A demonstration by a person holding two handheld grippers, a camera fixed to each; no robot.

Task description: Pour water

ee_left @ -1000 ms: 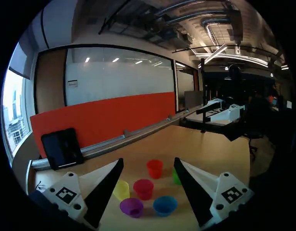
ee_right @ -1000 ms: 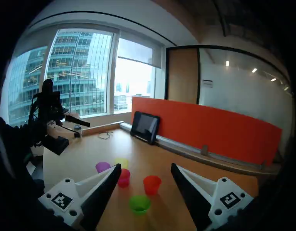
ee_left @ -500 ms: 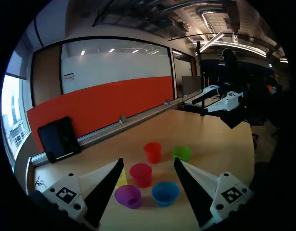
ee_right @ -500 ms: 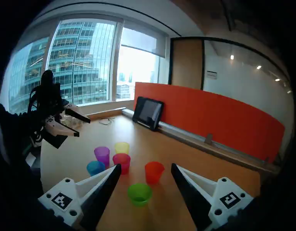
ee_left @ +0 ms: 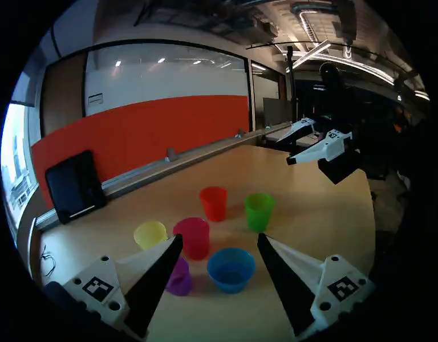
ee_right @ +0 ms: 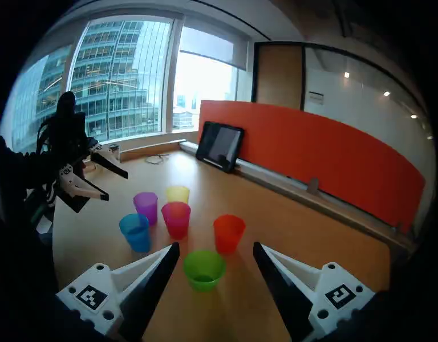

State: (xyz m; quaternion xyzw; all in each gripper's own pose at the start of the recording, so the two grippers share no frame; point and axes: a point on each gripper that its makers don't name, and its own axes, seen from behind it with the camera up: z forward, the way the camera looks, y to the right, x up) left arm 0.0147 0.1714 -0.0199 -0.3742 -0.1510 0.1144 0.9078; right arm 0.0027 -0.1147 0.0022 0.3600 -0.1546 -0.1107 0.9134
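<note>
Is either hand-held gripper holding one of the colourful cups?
No, nothing is held. The left hand-held gripper and the right hand-held gripper are both open; the blue cup and green cup stand free.

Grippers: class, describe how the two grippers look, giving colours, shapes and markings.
The left gripper and right gripper match: two long fingers tapering to points, white on the outer sides, black on the inner faces. Each finger base bears a square black-and-white marker and small round holes.
</note>
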